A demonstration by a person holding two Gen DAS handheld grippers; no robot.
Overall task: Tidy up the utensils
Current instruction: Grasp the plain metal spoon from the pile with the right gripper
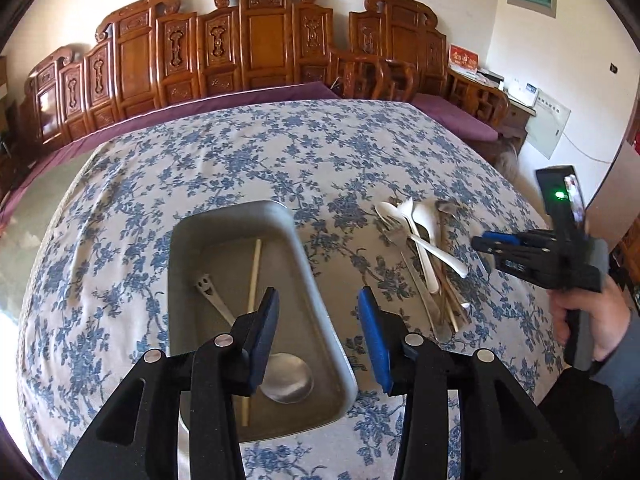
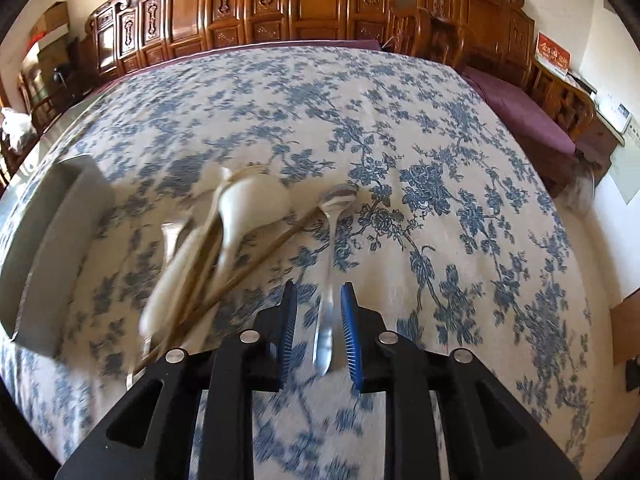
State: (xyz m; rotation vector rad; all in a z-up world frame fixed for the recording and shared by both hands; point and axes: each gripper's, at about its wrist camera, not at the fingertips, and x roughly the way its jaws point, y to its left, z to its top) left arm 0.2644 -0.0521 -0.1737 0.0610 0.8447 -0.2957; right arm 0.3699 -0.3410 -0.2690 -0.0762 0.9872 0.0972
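Tray: grey rounded rectangular tray on floral blue-and-cream cloth; inside, a metal ladle and pale chopstick.
Utensil pile: right of tray, glossy white spoons, metal fork, wooden chopsticks, crossed.
Left gripper: above tray, jaws apart, empty.
Right gripper: narrowly parted, straddling a shiny metal spoon handle; contact unclear.

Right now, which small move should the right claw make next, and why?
Probably lower the right claw and close it on the metal spoon. Its handle lies between the open fingers, untouched, apart from the pile. The gray tray already holds some utensils.
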